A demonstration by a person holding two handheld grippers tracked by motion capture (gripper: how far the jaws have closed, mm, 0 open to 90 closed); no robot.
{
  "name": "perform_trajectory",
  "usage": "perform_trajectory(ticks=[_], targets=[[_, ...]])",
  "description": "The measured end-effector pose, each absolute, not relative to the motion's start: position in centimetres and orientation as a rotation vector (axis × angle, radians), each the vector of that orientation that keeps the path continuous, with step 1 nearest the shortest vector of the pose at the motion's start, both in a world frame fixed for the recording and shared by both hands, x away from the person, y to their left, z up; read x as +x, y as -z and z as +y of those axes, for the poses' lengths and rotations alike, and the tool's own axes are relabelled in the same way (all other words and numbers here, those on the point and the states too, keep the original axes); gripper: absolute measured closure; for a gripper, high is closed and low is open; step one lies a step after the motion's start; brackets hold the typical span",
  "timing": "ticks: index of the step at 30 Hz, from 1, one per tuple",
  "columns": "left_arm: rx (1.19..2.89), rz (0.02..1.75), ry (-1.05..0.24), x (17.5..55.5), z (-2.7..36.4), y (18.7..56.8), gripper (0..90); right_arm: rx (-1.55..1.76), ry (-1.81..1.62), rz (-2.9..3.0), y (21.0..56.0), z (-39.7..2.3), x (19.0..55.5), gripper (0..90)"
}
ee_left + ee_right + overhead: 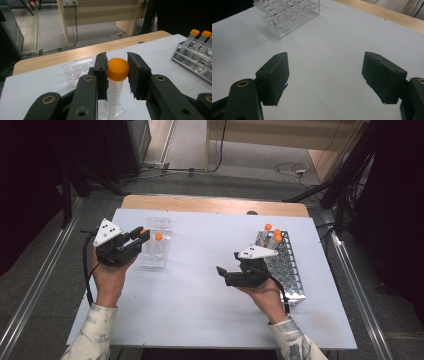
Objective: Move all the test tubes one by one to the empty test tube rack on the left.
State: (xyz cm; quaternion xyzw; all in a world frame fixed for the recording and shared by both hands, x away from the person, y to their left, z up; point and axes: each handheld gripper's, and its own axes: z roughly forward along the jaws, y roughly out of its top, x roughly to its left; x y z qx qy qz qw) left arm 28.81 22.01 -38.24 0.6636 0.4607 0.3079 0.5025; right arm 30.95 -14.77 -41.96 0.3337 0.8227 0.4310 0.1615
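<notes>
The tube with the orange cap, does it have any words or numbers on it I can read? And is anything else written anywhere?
Tube with the orange cap: red scale marks and tiny figures run down its side, too small and blurred to read.
Clear rack: no writing.
Metal rack: no writing that can be made out.
Left gripper and right gripper: no words or brand marks.

On the worktop (200,290), the left tool (142,234) grips an orange-capped tube (158,237) at the clear rack (156,249); the right tool (223,272) hovers well right of that rack, beside the metal rack (286,265).
</notes>
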Motion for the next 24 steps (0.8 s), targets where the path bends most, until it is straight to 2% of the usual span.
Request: perform_trajectory(ticks=[15, 24], targets=[[1.574, 1.139, -0.801, 30.9, 22.0, 37.6, 70.5, 1.001, -1.238, 2.312, 41.5, -17.3, 30.9, 20.5], [1.592, 1.156, -0.822, 32.2, 21.4, 38.6, 70.5, 1.004, -1.244, 2.302, 41.3, -17.8, 30.9, 20.6]])
